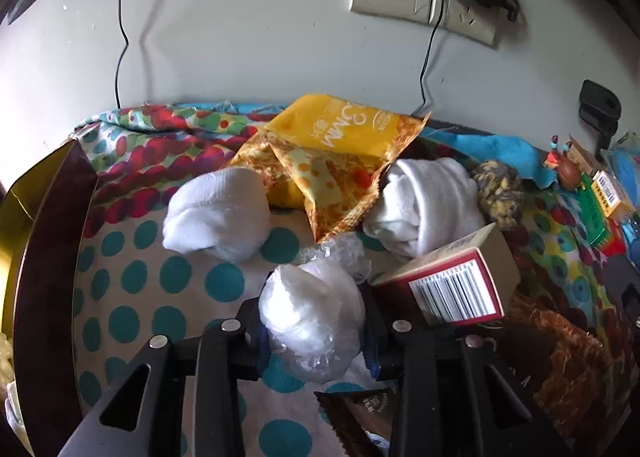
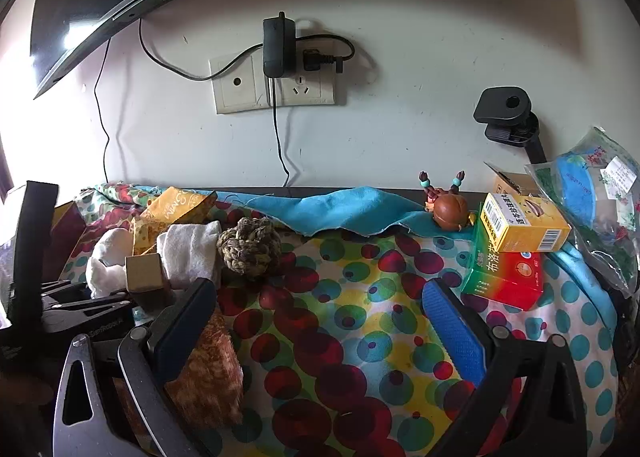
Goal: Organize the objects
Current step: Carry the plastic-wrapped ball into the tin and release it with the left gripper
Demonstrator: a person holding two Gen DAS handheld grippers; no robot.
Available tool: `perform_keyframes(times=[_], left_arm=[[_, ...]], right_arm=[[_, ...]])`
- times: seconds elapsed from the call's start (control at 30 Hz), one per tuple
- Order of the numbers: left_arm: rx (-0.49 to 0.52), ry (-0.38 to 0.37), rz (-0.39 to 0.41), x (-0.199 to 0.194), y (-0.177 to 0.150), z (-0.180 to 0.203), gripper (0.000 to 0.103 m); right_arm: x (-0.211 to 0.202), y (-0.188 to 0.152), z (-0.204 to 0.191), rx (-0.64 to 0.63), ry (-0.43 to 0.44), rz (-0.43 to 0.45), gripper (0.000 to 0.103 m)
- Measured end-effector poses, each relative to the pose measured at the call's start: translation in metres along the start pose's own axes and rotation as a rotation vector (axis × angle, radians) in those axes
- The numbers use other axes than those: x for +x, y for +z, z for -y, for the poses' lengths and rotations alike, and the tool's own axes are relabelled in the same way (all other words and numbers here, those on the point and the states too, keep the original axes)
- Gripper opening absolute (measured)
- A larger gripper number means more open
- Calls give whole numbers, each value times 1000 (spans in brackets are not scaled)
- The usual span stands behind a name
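Two fingers of the left gripper pinch a white bundle wrapped in clear plastic, one on each flank, low on the spotted cloth that covers the tabletop. The bundle sits in the near middle of the pile, just beside a red box with a barcode and in front of a yellow snack bag.

It looks soft and light, likely rolled fabric or cotton, so it should squash rather than resist. The film is the tricky part (crinkled plastic tends to slide against smooth pads), so a hold across the thick middle seems safer than one on the loose twisted end toward the snack bag. A squeeze that sinks into the padding should keep it from slipping out.

Two more white rolls, a bare one to the left and a towel-like one to the right, lie behind it and look equally soft.

The right gripper has its fingers spread wide over the cloth with nothing between them, a knotted rope ball lying beyond.
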State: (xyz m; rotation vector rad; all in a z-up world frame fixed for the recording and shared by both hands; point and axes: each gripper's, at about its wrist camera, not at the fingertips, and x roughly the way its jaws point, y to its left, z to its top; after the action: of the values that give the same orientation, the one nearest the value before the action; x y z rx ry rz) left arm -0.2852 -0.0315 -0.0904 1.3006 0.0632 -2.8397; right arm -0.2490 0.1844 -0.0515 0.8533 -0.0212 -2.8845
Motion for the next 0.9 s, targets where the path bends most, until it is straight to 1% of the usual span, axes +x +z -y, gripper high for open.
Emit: perform_keyframes(times=[0.13,0.27,0.5,0.63,0.77,0.83,0.9], left_arm=[[-11,9,63,-22,-6,-3,34],[-3,11,102,-46,-12,-7,34],[-39,23,109,-72,-23,-26,34],[-81,26,143,-93,-26,-42,34],[-119,50,186,-115,-20,-60,34],[-148,71,207,-126,-17,-73,34],[-163,106,208,-130,-16,-86,34]], right_arm=[[1,0,-1,-7,0,-7,103],[1,1,-5,-30,-17,-5,103],[2,1,-9,-54,-25,-7,103],[5,2,-9,-51,-25,-22,103],[5,1,-10,-59,-25,-24,103],[6,1,-11,-62,-24,-26,103],[8,2,-11,-62,-24,-37,103]])
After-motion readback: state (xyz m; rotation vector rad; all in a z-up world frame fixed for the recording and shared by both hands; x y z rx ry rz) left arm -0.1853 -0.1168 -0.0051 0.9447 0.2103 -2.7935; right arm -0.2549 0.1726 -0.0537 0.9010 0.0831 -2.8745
